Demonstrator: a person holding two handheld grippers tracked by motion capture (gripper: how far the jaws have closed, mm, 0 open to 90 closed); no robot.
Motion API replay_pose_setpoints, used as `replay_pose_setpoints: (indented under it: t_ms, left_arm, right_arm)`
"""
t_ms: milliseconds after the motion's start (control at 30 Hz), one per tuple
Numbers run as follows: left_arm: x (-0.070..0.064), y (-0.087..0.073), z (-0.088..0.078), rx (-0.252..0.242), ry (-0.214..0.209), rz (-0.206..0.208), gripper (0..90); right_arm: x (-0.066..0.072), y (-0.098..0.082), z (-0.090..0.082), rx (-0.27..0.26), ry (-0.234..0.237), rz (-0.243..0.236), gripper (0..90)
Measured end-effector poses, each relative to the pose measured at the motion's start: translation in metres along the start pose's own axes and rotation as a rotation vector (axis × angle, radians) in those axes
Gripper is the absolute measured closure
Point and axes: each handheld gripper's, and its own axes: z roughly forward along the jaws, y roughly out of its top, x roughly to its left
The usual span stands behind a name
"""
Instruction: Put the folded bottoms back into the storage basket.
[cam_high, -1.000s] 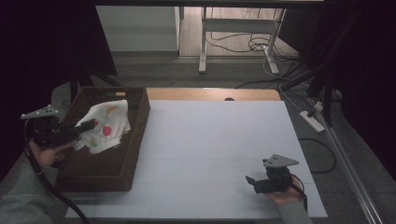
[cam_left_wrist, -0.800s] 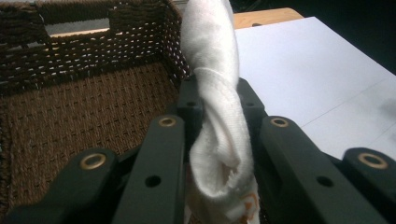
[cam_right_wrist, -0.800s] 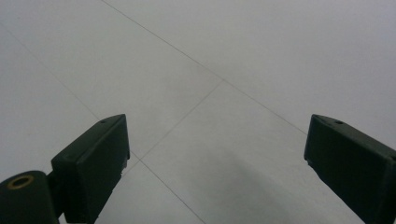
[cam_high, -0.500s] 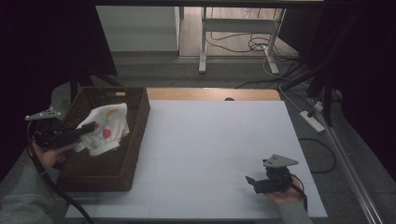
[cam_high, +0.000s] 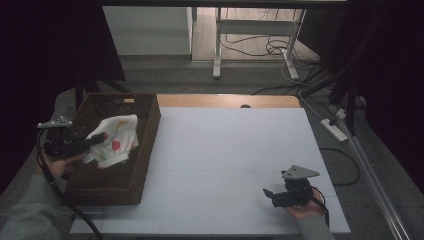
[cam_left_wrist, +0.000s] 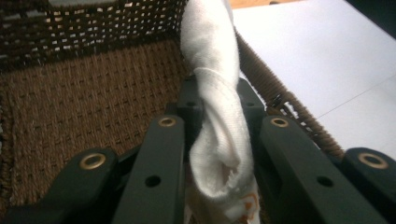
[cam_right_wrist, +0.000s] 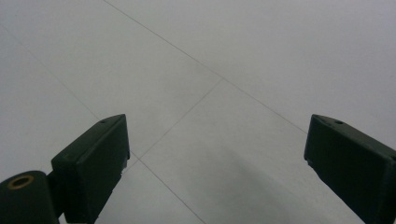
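A white cloth (cam_high: 114, 139) with red and yellow spots hangs over the inside of a dark brown wicker basket (cam_high: 131, 177) at the table's left. My left gripper (cam_high: 98, 141) is shut on the cloth's near edge. In the left gripper view the cloth (cam_left_wrist: 212, 93) is pinched into a bunched fold between my two black jaws, and the woven basket floor (cam_left_wrist: 79, 107) lies below it. My right gripper (cam_high: 267, 194) rests low over the white table (cam_high: 235, 145) at the front right. It stands open with nothing between its fingers (cam_right_wrist: 93, 163).
The basket's right wall (cam_left_wrist: 280, 98) runs beside the held cloth. Beyond the table's far edge stand a desk frame (cam_high: 250, 40) and loose cables on the floor. A power strip (cam_high: 336, 129) lies off the table's right side.
My left gripper has drawn back toward the left with the cloth, which is now pulled more to the basket's left side. The right gripper has stayed put.
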Motion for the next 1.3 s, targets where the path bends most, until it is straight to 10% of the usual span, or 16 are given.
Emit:
replay_pose_setpoints:
  t_ms: [700,1300]
  left_arm:
    - [0.014,-0.006,0.039,0.140,0.010,-0.017,76.3]
    - [0.023,0.003,0.059,0.181,0.140,-0.006,64.7]
  right_arm:
    - [-0.001,0.000,0.000,0.002,-0.001,-0.001,7.1]
    - [-0.001,0.000,0.001,0.011,-0.002,-0.004,7.0]
